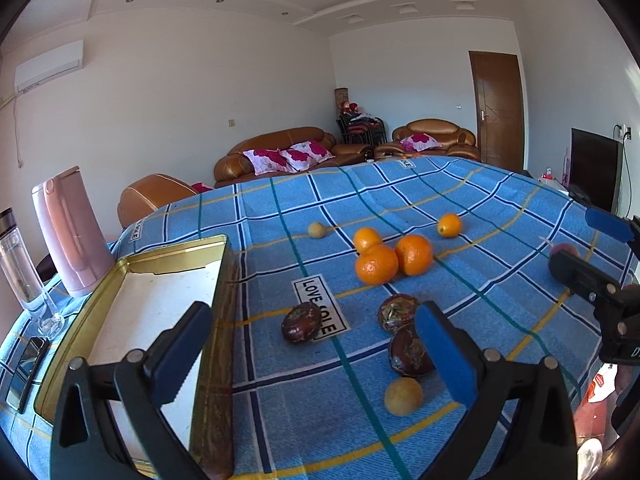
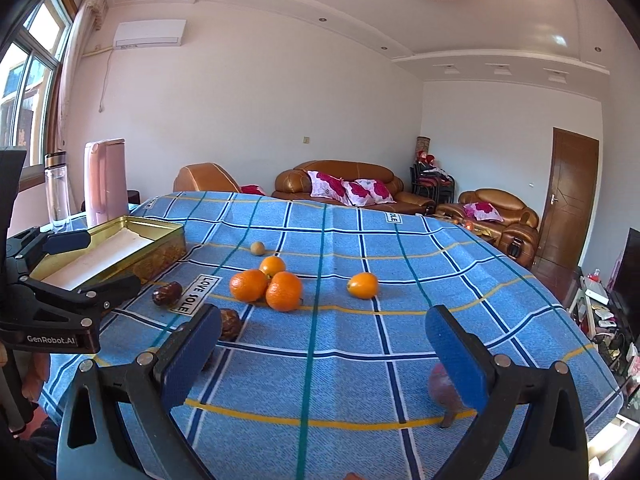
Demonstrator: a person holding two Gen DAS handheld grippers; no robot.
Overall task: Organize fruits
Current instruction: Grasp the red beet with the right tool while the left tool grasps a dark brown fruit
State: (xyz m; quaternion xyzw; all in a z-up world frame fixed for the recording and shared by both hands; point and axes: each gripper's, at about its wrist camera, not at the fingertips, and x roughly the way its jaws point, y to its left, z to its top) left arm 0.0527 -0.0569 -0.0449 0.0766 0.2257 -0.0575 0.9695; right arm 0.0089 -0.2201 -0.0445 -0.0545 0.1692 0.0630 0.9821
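Observation:
Three oranges (image 1: 376, 264) lie clustered mid-table on the blue checked cloth, with a smaller orange (image 1: 449, 225) to their right. Three dark passion fruits (image 1: 302, 322) and a yellow round fruit (image 1: 403, 396) lie close in front of my left gripper (image 1: 312, 356), which is open and holds nothing. An open gold tin (image 1: 132, 308) sits at the left, under its left finger. My right gripper (image 2: 324, 360) is open over the cloth. A reddish fruit (image 2: 438, 384) rests by its right finger, partly hidden. In the right wrist view the oranges (image 2: 266, 284) lie ahead.
A pink kettle (image 1: 72, 232), a clear bottle (image 1: 20, 264) and a phone (image 1: 26, 372) stand at the table's left end beside the tin. A second yellow fruit (image 1: 316, 229) lies farther back. The table edge drops off on the right toward floor clutter (image 2: 600, 320). Sofas stand beyond.

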